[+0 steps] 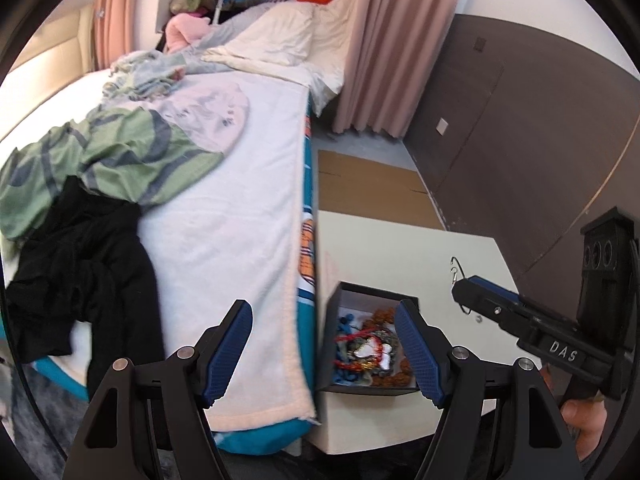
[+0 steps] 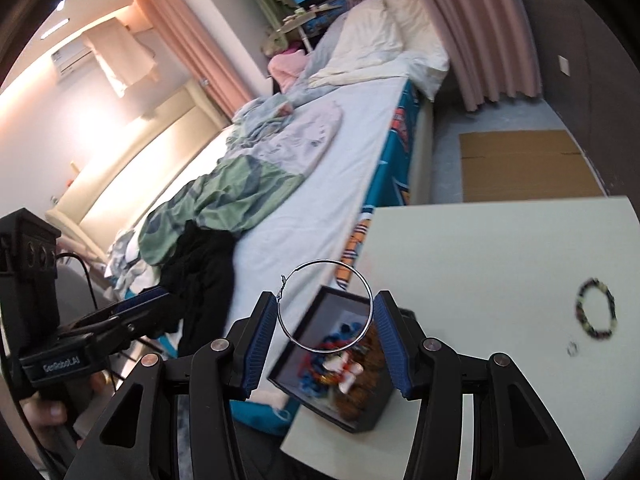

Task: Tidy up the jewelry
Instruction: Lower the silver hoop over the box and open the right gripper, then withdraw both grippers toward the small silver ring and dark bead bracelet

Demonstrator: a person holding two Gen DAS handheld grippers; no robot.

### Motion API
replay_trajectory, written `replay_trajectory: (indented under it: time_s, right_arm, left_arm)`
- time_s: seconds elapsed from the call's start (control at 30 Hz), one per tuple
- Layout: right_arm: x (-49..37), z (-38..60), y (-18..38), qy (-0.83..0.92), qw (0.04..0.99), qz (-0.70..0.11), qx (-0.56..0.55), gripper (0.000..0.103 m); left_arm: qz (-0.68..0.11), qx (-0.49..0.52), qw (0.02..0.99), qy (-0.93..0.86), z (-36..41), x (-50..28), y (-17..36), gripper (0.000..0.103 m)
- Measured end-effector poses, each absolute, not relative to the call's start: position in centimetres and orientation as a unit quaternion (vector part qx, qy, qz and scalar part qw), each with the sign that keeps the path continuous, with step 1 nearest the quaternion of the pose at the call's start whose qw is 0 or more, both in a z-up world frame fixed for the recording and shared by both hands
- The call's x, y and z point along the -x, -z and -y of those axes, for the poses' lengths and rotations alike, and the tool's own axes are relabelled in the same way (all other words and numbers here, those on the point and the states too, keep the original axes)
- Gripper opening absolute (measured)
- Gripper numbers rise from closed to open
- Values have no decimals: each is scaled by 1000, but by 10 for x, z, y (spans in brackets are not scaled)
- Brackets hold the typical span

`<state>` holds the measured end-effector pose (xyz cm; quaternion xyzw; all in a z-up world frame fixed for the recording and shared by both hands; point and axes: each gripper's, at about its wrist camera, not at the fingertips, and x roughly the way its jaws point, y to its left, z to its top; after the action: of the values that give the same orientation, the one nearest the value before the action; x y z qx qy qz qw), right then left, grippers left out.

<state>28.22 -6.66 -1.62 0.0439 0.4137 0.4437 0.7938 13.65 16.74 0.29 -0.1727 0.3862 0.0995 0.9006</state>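
A dark open jewelry box [image 1: 366,342] [image 2: 340,364] full of blue, red and amber beads sits at the near left corner of a cream table [image 1: 408,248] [image 2: 500,248]. My right gripper [image 2: 325,330] is shut on a large thin silver hoop earring [image 2: 325,304], held between its pads above the box; the gripper and hoop also show in the left wrist view [image 1: 460,292]. My left gripper [image 1: 324,350] is open and empty, its right finger over the box, its left over the bed. A dark beaded bracelet [image 2: 596,314] and a small ring [image 2: 573,348] lie on the table to the right.
A bed [image 1: 224,216] with a white sheet, a green blanket and black clothes [image 1: 80,272] runs along the table's left side. Flattened cardboard [image 1: 368,184] lies on the floor beyond the table. A brown wall panel [image 1: 520,128] stands to the right.
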Motion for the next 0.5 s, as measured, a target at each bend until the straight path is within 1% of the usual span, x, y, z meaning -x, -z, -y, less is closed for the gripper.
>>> replay_trajectory:
  time_s: [0.03, 0.07, 0.1, 0.17, 0.33, 0.4, 0.5]
  right_arm:
    - [-282, 62, 14, -452, 790, -412, -41, 52]
    - [-283, 54, 13, -466, 781, -416, -29, 56]
    - [-283, 49, 13, -468, 775, -424, -17, 65]
    - [-284, 47, 14, -464, 773, -433, -2, 73]
    - [-289, 80, 9, -447, 781, -435, -12, 74]
    - [-292, 94, 7, -438, 786, -435, -16, 78]
    - [-297, 124, 3, -416, 801, -430, -22, 79]
  left_arm:
    - [-384, 177, 900, -102, -170, -135, -4, 74]
    - [-384, 180, 900, -103, -172, -134, -4, 74]
    - [-386, 183, 898, -103, -173, -134, -3, 74]
    - [-387, 183, 898, -103, -172, -134, -2, 74]
    - [-390, 176, 899, -93, -163, -141, -2, 74]
    - [-392, 175, 899, -87, -157, -145, -1, 74]
    - [-395, 168, 900, -77, -144, -155, 0, 74]
